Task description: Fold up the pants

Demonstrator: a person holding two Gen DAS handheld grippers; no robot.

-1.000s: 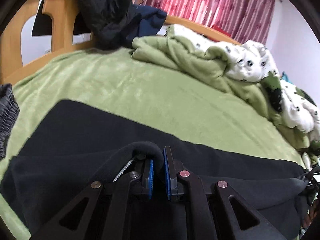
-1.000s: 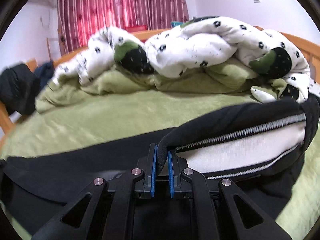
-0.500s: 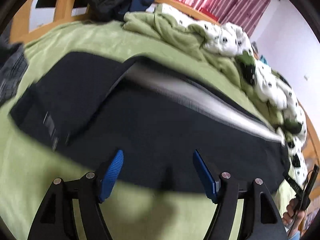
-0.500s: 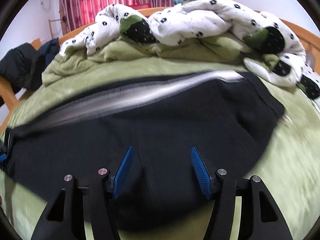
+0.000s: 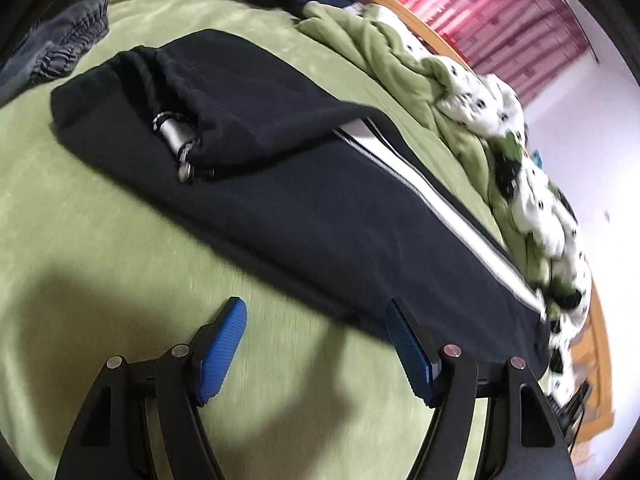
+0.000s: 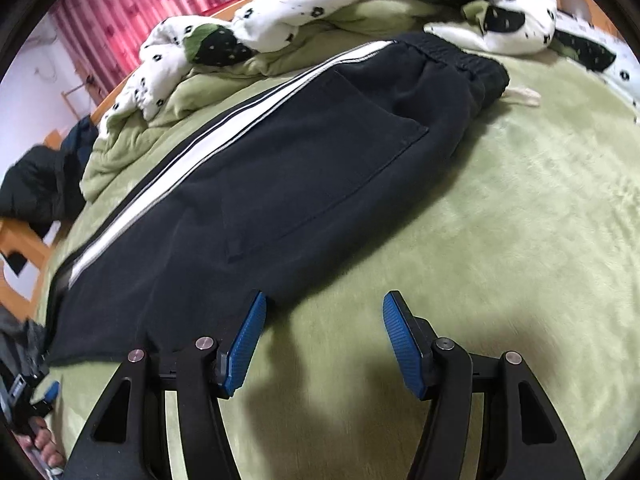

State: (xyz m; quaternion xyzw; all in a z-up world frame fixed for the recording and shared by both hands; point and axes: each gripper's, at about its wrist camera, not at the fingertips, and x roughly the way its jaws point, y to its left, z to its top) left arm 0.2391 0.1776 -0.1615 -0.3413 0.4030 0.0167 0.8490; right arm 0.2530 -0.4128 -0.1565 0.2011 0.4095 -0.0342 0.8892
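Black pants (image 5: 320,216) lie folded lengthwise — left gripper (image 5: 316,344) and right gripper (image 6: 324,340) spread, empty, beside them; next, probably, hems to waistband.

Both grippers open, nothing held.
Left gripper (image 5: 316,320): jaws spread wide, gap empty, blue pads (image 5: 222,350) clear of any cloth, aimed down at an angle, jaws have just been opening. Right gripper (image 6: 324,314): jaws spread about as wide, gap empty, angled down, also just been opening. A person's fingers (image 6: 42,446) on a handle show at the near left edge of the right wrist view.
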